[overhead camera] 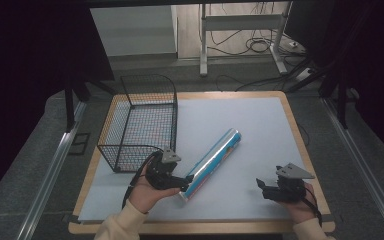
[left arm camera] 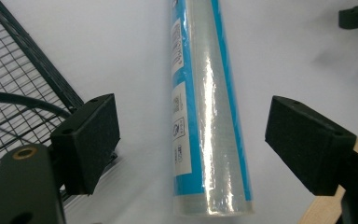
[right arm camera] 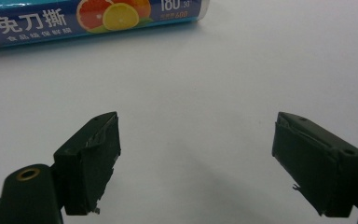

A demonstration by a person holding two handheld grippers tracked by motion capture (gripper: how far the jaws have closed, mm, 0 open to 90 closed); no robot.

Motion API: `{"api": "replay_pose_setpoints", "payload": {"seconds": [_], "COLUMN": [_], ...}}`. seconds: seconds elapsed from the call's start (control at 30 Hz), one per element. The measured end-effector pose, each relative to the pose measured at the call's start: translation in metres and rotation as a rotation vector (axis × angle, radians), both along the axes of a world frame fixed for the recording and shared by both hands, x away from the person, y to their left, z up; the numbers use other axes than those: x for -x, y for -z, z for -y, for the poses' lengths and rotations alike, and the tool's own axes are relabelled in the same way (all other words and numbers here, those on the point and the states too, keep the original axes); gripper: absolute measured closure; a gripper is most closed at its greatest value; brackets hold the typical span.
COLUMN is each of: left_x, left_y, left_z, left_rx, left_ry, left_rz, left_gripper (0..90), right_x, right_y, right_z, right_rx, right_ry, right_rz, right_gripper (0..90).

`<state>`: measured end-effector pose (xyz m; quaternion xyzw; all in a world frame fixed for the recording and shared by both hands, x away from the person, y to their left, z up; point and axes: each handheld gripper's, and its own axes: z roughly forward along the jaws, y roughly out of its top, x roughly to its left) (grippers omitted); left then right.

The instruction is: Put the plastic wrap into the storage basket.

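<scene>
1. The left gripper (left arm camera: 191, 140) has its jaws wide apart on both sides of the near end of the roll (left arm camera: 209, 116), pads not touching; lower it and center it before closing.
2. The roll lies diagonally on the mat (overhead camera: 240, 120), just right of the wire basket (overhead camera: 142, 120).
3. The right gripper (right arm camera: 196, 158), apart and empty, waits right of the roll.

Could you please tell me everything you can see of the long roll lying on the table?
The roll is a long, slim cylinder in glossy clear wrap, with blue bands and white label patches; its side shows printed citrus fruit and white characters. It lies flat and slantwise on the white mat, right of the wire basket. Its near end sits between the open jaws of the left gripper, whose pads do not touch it.
</scene>
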<state>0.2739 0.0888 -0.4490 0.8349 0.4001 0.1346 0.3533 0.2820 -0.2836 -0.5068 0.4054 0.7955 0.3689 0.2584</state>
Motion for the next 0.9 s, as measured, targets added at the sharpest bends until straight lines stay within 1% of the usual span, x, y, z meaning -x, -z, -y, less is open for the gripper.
{"api": "replay_pose_setpoints", "payload": {"seconds": [0.13,0.47,0.9], "left_x": [-0.004,-0.010,-0.017], "left_y": [0.001,0.000,0.000], "left_z": [0.004,0.017,0.027], "left_rx": [-0.007,-0.030,-0.037], "left_ry": [0.010,0.040,0.061], "left_rz": [-0.010,-0.019,-0.026], "left_gripper": [17.7,17.5,17.4], "right_x": [0.000,0.000,-0.001], "right_y": [0.000,0.000,0.001], "right_z": [0.000,0.000,0.000], "right_rx": [0.001,-0.001,0.003], "right_ry": [-0.001,0.000,-0.002], "right_rz": [-0.002,-0.004,-0.008], "right_gripper": [15.7,15.8,15.9]}}
